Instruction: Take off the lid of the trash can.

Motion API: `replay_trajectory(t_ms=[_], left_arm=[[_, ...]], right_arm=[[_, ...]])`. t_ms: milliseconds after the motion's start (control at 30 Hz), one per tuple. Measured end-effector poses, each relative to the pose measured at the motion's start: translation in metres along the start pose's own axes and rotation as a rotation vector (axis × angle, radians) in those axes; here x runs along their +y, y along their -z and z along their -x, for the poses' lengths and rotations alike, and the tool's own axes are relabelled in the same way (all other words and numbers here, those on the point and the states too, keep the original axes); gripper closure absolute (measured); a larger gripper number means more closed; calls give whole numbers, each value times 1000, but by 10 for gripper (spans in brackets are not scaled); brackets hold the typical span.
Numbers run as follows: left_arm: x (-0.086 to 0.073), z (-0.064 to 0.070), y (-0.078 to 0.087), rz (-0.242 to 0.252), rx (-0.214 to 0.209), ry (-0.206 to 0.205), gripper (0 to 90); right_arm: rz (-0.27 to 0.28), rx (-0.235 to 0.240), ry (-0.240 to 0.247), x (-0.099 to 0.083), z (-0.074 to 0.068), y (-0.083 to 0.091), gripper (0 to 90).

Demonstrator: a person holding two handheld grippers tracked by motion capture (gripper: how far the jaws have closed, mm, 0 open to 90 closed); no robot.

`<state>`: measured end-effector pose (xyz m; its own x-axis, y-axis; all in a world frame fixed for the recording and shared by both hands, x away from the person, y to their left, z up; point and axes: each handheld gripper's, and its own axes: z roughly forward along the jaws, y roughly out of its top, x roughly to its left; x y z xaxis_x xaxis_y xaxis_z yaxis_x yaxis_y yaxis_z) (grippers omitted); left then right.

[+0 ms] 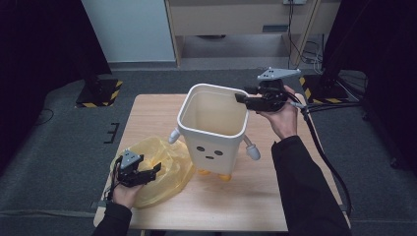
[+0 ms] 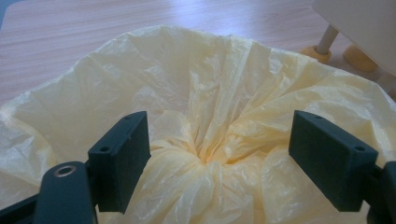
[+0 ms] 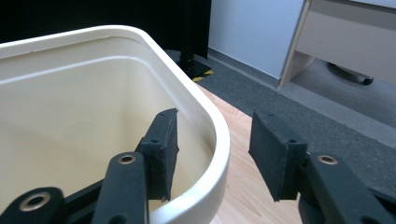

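A cream bin (image 1: 215, 129) with a dotted face, small arms and yellow feet stands upright mid-table. My right gripper (image 1: 242, 100) is open at its far right rim, one jaw inside the wall and one outside, as the right gripper view shows around the rim (image 3: 212, 140); the right gripper (image 3: 214, 151) does not pinch it. A crumpled yellow plastic bag (image 1: 160, 169) lies flat at the table's front left. My left gripper (image 1: 153, 172) hovers open just over the bag (image 2: 205, 121), its jaws on either side of the gathered centre. The bin's feet (image 2: 322, 53) show at the top right there.
The wooden table (image 1: 147, 110) has bare room behind the bag and in front of the bin. A cable trails from the right gripper off the table's right side. Black stand bases with yellow-striped edges (image 1: 98, 93) sit on the grey floor beyond the table.
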<state>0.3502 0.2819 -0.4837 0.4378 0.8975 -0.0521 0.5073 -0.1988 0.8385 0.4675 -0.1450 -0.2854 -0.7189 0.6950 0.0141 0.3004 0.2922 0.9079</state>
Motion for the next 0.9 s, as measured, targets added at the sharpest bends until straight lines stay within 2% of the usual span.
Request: replay_trajectory(t_ms=[200, 400, 467, 500, 667, 900], left_arm=[[0, 0, 0, 2, -1, -1, 200], [0, 1, 0, -1, -2, -7, 201], [0, 1, 0, -2, -2, -8, 201], [0, 1, 0, -3, -2, -8, 201], [0, 1, 0, -5, -3, -13, 201], [0, 1, 0, -3, -4, -11, 202]], right_arm=[[-20, 36, -7, 1, -3, -10, 623], [-40, 17, -11, 4, -1, -10, 713], [-45, 9, -9, 4, -1, -10, 719], [-63, -10, 13, 6, -2, -10, 741], [-83, -20, 30, 7, -2, -9, 756], [-65, 8, 13, 8, 0, -8, 770]])
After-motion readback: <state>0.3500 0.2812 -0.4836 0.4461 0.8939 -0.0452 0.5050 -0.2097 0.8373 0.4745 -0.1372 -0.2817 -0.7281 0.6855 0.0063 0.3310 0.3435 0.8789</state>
